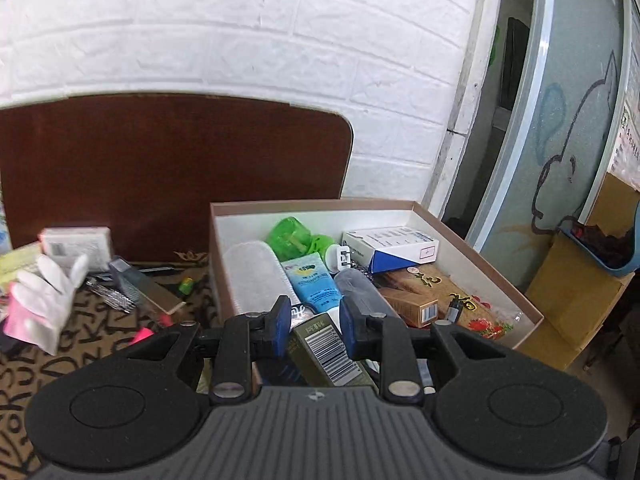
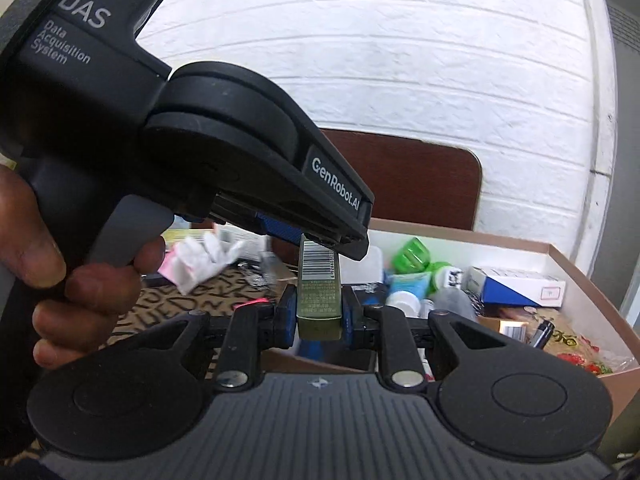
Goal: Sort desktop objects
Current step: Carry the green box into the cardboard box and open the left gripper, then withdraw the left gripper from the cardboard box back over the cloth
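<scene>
An olive-green carton [image 2: 320, 292] with a barcode label is held at both ends. My right gripper [image 2: 319, 314] is shut on its near end, blue pads pressing its two sides. My left gripper [image 2: 316, 240] comes in from the upper left in the right wrist view and clamps the carton's far end. In the left wrist view the same carton [image 1: 328, 352] sits slanted between the blue pads of the left gripper [image 1: 314, 318], just in front of the open storage box [image 1: 480, 256]. The right gripper does not show in that view.
The storage box holds a green container [image 1: 290, 236], a blue tube [image 1: 314, 280], a white-and-blue carton [image 1: 394, 246] and brown packets [image 1: 444, 292]. A white glove [image 1: 44, 296] and small items lie on the patterned cloth [image 1: 80, 360]. A brown board [image 1: 160, 168] leans on the brick wall. A hand [image 2: 60, 276] grips the left tool.
</scene>
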Tool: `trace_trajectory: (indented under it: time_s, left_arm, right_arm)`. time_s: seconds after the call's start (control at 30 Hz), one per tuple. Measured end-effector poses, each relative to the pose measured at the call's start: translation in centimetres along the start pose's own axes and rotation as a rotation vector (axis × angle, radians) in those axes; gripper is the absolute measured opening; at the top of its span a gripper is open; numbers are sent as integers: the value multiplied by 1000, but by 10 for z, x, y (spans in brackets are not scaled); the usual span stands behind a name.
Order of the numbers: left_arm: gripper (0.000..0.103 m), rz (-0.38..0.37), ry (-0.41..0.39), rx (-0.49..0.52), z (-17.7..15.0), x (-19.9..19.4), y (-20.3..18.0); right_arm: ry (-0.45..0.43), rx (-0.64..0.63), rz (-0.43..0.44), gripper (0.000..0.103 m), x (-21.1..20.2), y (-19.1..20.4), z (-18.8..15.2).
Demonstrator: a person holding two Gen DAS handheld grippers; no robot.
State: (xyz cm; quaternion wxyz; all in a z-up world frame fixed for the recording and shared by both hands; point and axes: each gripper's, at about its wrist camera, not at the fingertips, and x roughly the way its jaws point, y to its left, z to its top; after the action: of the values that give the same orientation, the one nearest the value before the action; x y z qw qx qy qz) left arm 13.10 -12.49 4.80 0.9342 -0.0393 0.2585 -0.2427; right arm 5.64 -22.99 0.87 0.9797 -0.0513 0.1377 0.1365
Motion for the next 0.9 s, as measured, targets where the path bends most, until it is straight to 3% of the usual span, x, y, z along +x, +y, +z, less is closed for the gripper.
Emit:
trace_trajectory:
  time_s: [0.1, 0.13, 0.17, 0.2, 0.23, 0.3, 0.43, 0.5, 0.57, 0.9]
  left_arm:
    - [30, -25, 16, -24, 0, 9, 4]
    - [47, -29, 22, -35, -1, 10, 5]
    - [76, -26, 28, -43, -2, 10, 5]
    - [87, -16, 27, -44, -2, 10, 5]
    - [94, -4, 6, -36, -3, 6, 4]
    - [95, 7, -45, -3, -5, -2, 1]
    - [97, 6, -56, 27, -7, -9, -2]
    - [97, 6, -51, 24, -9, -9, -1]
    - [97, 10, -44, 16, -11, -10, -1]
    - [97, 66, -43, -99, -33, -38, 25]
  right_arm:
    - [14, 26, -3, 21, 8, -7, -4]
    - [16, 35, -5, 22, 9, -9, -4]
    - [21, 40, -10, 28, 10, -10, -5]
    - [29, 38, -14, 46, 12, -11, -6]
    - [26, 31, -25, 52, 12, -10, -7]
    - [21, 2, -50, 54, 11, -9, -9]
    - [30, 17, -47, 63, 9, -9, -11]
    - [22, 10, -60, 79, 10, -9, -11]
    - [15, 7, -71, 87, 7, -7, -8]
    - [10, 2, -100, 91, 3, -2, -7]
